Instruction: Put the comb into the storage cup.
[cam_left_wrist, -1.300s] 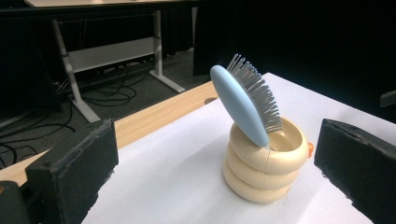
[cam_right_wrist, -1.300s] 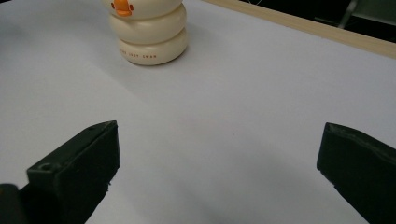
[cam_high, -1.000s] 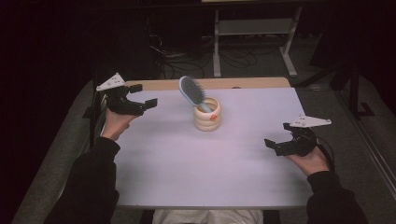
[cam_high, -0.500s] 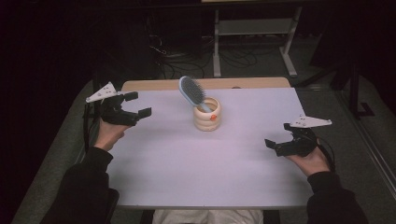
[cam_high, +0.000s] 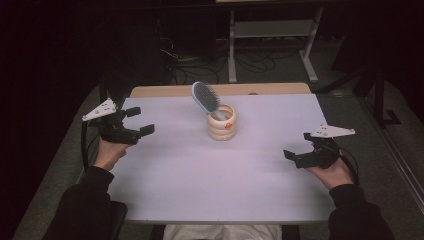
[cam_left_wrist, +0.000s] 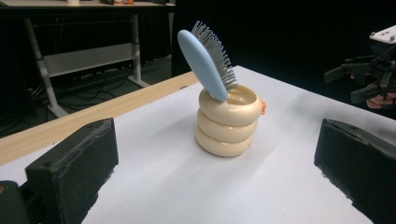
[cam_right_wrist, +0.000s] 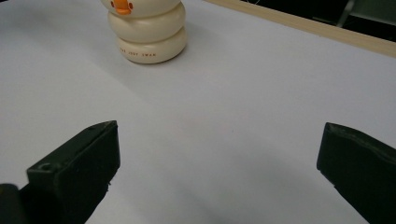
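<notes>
A cream ringed cup (cam_high: 222, 125) with an orange beak mark stands at the middle back of the white table (cam_high: 200, 185). A light blue hairbrush (cam_high: 205, 97) stands in it handle down, its head leaning left. My left gripper (cam_high: 140, 121) hovers open at the table's left edge, well clear of the cup. My right gripper (cam_high: 298, 145) is open near the right edge, nothing between its jaws. In the left gripper view the cup (cam_left_wrist: 227, 123) and brush (cam_left_wrist: 208, 63) sit ahead between the wide-apart jaws. The right gripper view has the cup (cam_right_wrist: 147, 32) at upper left.
A wooden strip (cam_high: 165, 91) runs along the table's far edge. Beyond it stand a metal-legged rack (cam_high: 270, 30) and floor cables (cam_high: 200, 62) in the dark. In the left gripper view, the other gripper (cam_left_wrist: 369, 79) is far right.
My left gripper has drawn back toward the person and leftward, away from the cup. The right gripper, cup and brush have stayed put.
</notes>
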